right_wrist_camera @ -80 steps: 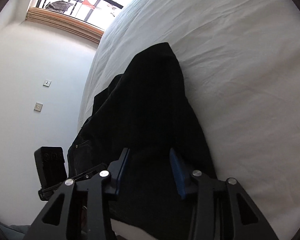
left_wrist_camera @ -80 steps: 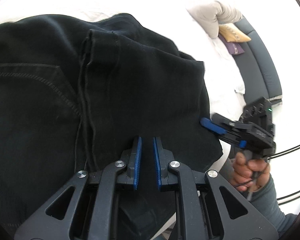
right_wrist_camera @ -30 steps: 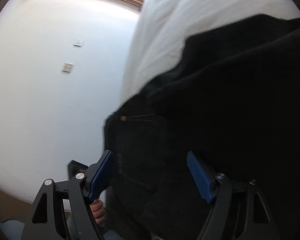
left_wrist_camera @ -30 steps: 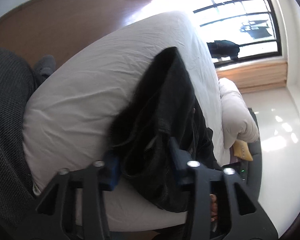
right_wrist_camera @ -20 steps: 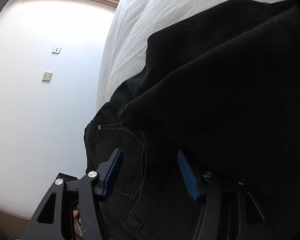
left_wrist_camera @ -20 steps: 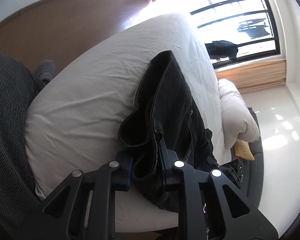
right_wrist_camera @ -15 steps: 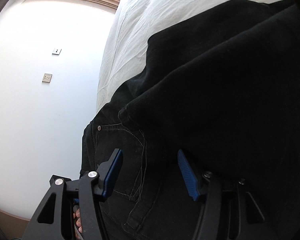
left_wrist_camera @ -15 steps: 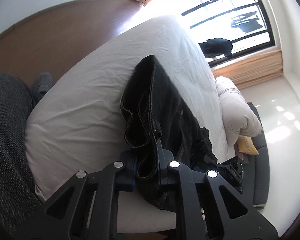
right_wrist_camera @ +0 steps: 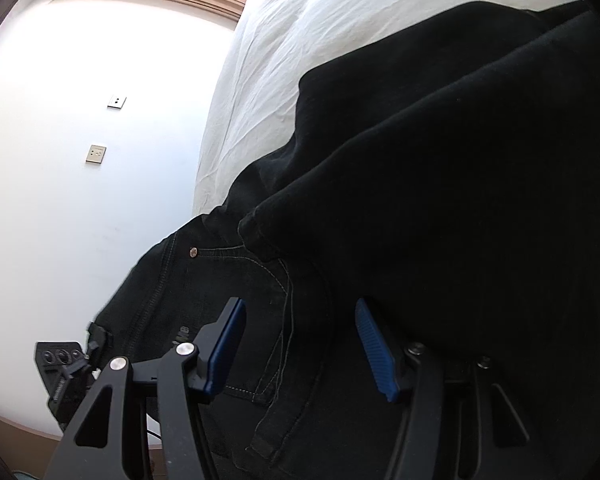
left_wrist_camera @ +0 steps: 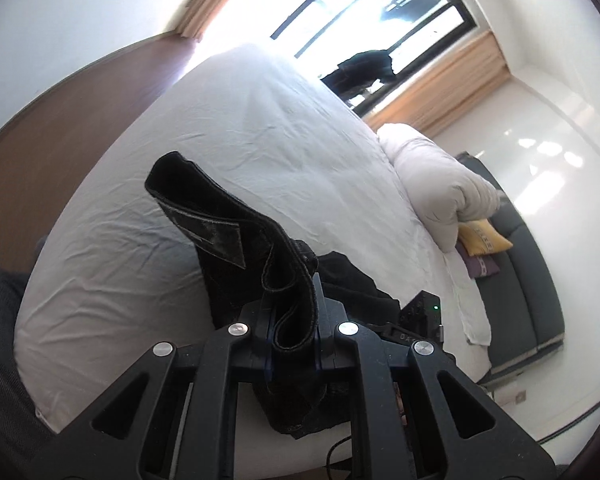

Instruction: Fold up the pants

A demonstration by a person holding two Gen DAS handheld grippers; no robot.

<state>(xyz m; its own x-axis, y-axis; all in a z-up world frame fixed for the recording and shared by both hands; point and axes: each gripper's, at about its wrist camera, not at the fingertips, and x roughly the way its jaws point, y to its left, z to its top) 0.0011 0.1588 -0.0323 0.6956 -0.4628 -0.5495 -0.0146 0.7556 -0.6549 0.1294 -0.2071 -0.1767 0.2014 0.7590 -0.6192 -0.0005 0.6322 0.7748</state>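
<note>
Pants (left_wrist_camera: pixel 236 248) are lying on the bed (left_wrist_camera: pixel 260 128), their waistband pinched tight in the left gripper (left_wrist_camera: pixel 294 332); the right gripper (right_wrist_camera: pixel 300 344) is hovering half-open over the denim, gripping nothing.

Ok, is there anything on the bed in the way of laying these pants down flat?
Nothing visible: the white bed beyond the black pants is bare sheet, and the pillow sits off at the side.
</note>
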